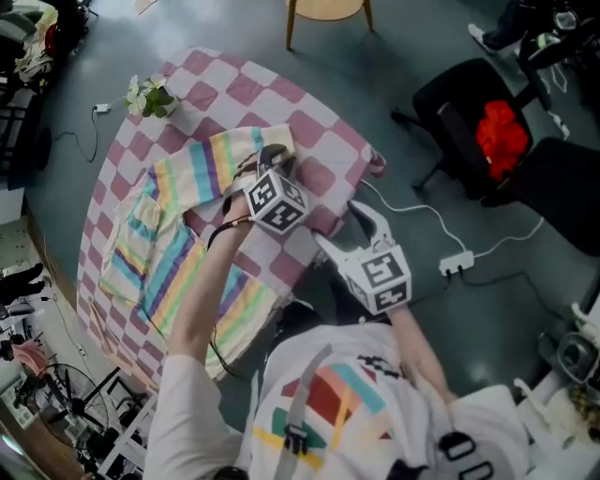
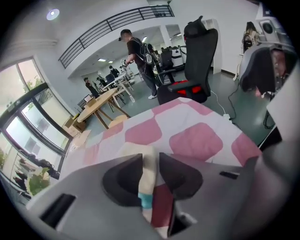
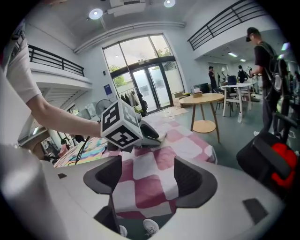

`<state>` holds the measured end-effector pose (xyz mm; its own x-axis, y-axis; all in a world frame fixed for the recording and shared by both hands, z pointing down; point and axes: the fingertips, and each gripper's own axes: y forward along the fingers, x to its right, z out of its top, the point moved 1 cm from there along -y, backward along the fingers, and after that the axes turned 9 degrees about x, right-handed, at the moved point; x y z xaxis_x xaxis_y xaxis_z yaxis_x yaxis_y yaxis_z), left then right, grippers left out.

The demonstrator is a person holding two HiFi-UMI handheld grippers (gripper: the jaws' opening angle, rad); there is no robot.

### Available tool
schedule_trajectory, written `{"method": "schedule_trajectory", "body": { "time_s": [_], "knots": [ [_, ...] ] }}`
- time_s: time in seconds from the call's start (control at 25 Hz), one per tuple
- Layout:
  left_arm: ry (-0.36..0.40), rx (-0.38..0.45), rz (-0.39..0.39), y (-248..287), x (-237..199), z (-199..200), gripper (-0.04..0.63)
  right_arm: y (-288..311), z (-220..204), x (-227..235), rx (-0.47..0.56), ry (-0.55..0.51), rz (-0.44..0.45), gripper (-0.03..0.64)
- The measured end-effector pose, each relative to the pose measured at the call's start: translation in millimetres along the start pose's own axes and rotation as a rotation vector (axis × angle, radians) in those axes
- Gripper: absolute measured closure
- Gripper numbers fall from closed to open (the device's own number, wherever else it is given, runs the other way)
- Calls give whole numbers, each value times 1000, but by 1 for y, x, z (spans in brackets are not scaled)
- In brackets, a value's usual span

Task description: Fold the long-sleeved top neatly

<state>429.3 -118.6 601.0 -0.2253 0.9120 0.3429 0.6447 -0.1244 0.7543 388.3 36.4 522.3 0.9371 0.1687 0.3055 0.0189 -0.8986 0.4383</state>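
The long-sleeved top (image 1: 178, 253), in pastel stripes, lies spread on the pink-and-white checked tablecloth (image 1: 319, 112). One part of it is folded over toward the cloth's middle. My left gripper (image 1: 270, 157) sits at the top's far right edge. In the left gripper view its jaws (image 2: 151, 164) are shut on a fold of cream and teal fabric (image 2: 149, 176). My right gripper (image 1: 333, 222) hovers at the table's near right edge, off the garment. In the right gripper view it (image 3: 147, 176) stands open with only the tablecloth (image 3: 187, 140) below.
A small vase of flowers (image 1: 150, 97) stands at the table's far left. Right of the table are a black office chair with a red item (image 1: 497, 131) and a power strip on a white cable (image 1: 457, 264). A wooden stool (image 1: 323, 9) is beyond the table.
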Motion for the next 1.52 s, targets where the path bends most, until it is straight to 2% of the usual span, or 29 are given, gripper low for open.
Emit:
{"method": "schedule_trajectory", "body": {
  "time_s": [0.08,0.12,0.24,0.4,0.56,0.68,0.84,1.0,1.12,1.2,1.32,1.52],
  "knots": [
    [-37,-26,3,-1,-4,-2,496,-1,1,3,9,11,-8,270],
    [-45,-31,13,-2,-8,-1,544,-1,2,3,15,13,-6,270],
    [-99,11,56,-12,-22,9,566,4,7,-3,28,3,19,270],
    [-310,133,163,-46,-64,22,569,12,15,-26,12,-34,90,270],
    [-536,234,355,-109,-128,1,571,25,27,-60,20,-77,178,270],
    [-666,280,525,-173,-168,-42,571,35,31,-94,-7,-139,277,270],
    [-807,314,738,-261,-192,-114,571,50,27,-144,-37,-203,399,270],
    [-909,297,908,-338,-195,-201,571,64,13,-204,-78,-265,508,270],
    [-1017,311,1018,-392,-186,-261,571,68,4,-248,-131,-307,576,270],
    [-1074,310,1071,-419,-171,-296,571,67,-4,-273,-165,-336,618,270],
    [-1119,292,1121,-448,-152,-344,571,70,-20,-310,-203,-359,653,270],
    [-1265,255,1151,-464,-105,-415,570,69,-48,-358,-269,-389,707,270]
  ]
}}
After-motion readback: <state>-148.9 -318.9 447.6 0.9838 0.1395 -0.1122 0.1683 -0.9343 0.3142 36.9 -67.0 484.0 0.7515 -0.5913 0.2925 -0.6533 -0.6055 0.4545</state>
